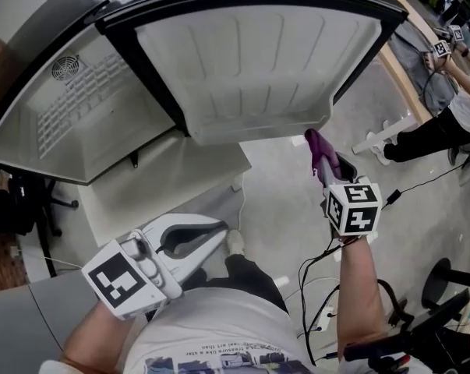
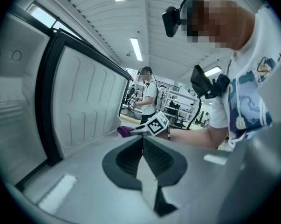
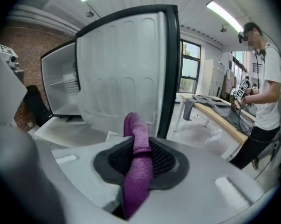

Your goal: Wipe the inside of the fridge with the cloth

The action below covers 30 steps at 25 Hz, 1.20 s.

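Closest to me, low by my hip, the left gripper has its jaws pressed together with nothing between them; its own view shows the dark pads meeting along one line. It points toward the fridge but hangs well short of it.

Further out, on my other side, the right gripper is clamped on the cloth. The purple cloth runs up through the closed jaws, and its free end curls over above the tips. In the right gripper view the cloth stands in front of the open door, apart from it, not on any fridge surface.

Beyond both grippers the fridge stands open. The door's ribbed white liner, framed by a black seal, faces me at the centre of the head view. The white interior lies to its left, with a round vent and a wire shelf.

Farthest off, at the right, another person stands by a long bench.
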Available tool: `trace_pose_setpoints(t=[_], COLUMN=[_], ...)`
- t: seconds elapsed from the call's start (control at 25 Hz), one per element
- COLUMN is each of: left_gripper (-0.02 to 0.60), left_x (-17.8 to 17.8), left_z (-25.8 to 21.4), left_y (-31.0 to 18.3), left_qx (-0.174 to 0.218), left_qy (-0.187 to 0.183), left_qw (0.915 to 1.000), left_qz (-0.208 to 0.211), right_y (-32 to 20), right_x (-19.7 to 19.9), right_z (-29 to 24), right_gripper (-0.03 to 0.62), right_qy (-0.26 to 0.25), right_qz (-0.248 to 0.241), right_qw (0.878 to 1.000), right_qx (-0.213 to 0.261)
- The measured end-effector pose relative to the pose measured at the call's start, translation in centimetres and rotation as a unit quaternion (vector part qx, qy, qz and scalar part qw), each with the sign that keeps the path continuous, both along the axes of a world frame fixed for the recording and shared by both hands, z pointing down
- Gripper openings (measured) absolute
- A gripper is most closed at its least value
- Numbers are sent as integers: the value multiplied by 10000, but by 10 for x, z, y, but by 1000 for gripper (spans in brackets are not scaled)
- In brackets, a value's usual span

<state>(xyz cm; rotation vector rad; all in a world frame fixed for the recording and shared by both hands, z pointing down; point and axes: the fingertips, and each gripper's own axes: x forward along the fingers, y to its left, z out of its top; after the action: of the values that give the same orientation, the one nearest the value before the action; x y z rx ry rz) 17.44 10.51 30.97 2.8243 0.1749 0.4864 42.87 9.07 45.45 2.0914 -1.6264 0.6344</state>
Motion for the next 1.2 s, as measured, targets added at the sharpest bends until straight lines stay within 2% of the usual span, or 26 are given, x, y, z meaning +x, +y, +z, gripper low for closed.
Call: trace_pose_setpoints(t=[0.16, 0.28, 0.56, 0.84, 1.0, 1.2], left_gripper=[5, 5, 5, 5, 5, 5], left_x=[-27, -48, -102, -198, -248, -285], left_z=[3, -2, -14, -11, 5, 22], left_y=[-10, -13, -6, 14, 32, 54], left_qx=[270, 399, 414, 355, 196, 126], left_qy=[-47, 141, 430, 577, 539, 443], left_qw=[9995, 9985, 9952, 9894, 9881, 9868], left_qz=[-185, -338, -782, -1288, -1425, -1551], right_y=[-7, -8, -11, 11, 33, 67], right_x=[-43, -81, -151, -254, -313, -364], right_z=[-35, -57, -95, -119, -125, -130], right_gripper=[75, 75, 75, 75, 75, 75], right_qy=[266, 459, 402, 332, 284, 265], right_qz=[-468, -830, -1379, -1856, -2091, -2395], right_qw=[9981, 9946, 9863, 9764, 9716, 9647], right_qx=[291, 426, 816, 1056, 1069, 1064])
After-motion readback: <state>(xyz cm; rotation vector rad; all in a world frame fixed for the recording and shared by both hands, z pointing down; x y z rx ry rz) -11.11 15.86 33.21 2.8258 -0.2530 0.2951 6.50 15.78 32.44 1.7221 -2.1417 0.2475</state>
